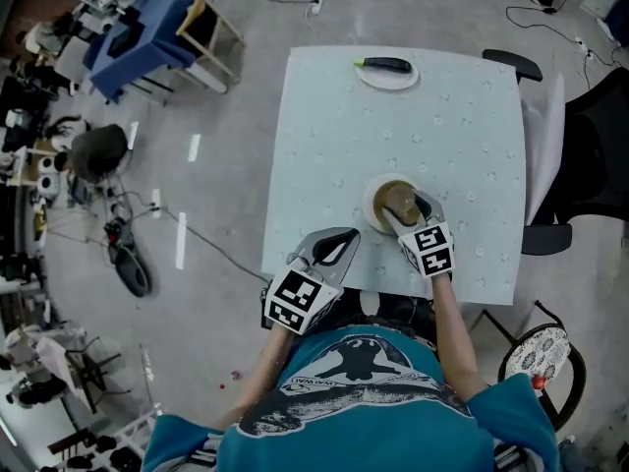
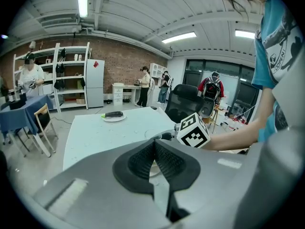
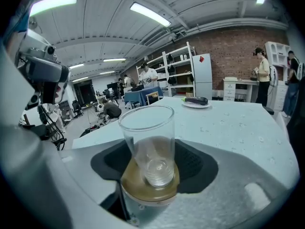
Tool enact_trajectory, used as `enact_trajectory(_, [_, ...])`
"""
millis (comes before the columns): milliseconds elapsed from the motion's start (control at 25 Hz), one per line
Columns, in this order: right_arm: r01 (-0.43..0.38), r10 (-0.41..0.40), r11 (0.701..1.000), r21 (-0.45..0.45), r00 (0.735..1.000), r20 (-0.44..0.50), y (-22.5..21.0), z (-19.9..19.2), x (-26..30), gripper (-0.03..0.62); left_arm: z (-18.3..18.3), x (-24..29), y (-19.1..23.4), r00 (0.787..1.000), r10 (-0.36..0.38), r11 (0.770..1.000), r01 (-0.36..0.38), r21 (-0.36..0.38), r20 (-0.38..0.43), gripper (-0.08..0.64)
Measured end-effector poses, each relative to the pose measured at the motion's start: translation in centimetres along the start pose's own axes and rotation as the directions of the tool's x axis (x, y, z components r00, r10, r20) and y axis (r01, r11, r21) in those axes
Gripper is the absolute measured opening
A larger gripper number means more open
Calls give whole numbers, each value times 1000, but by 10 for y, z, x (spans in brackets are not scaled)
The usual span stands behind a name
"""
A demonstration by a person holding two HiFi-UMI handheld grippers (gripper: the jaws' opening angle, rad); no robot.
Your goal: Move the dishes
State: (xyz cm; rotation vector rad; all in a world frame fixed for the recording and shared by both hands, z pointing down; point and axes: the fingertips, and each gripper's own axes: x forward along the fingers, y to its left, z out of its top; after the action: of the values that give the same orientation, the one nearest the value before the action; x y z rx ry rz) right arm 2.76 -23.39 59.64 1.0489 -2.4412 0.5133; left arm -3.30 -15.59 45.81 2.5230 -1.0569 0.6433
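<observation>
Nearest the person, the left gripper (image 2: pixel 155 143) hangs over the near edge of the tabletop (image 1: pixel 462 146) with its jaws pressed together and nothing between them. It looks idle from where I stand.

Just beyond it and to its right, the right gripper (image 3: pixel 151 149) has its jaws apart, one on either side of a clear glass (image 3: pixel 147 137). The glass stands upright on a brown saucer (image 3: pixel 138 187) in the near half of the tabletop. The pads are clear of the glass wall. Whether they touch the saucer's rim I can't tell.

As I read it, the step in hand is picking up this glass and saucer, and the glass is only resting there. To do that well, the jaws should close low on the saucer's rim rather than on the tall glass. The squeeze should come on slowly and centred, so the saucer isn't pushed sideways. After that it wants a level lift with no tilt, or the glass could slide or tip off.

At the far edge sits a white plate (image 1: pixel 408 80) carrying a dark vegetable (image 1: pixel 385 64) with a green end, well apart from both grippers. Past the tabletop are chairs, shelves and other people.
</observation>
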Motion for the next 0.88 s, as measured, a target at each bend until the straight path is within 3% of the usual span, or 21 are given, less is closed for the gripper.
enact_trajectory(360, [77, -82, 991, 105, 995, 48, 0, 25, -19, 279, -15, -37, 55, 997, 63, 997, -61, -53, 35, 15])
enact_trajectory(880, [30, -29, 999, -34, 998, 52, 39, 88, -4, 279, -40, -68, 95, 994, 87, 989, -78, -128, 66, 15])
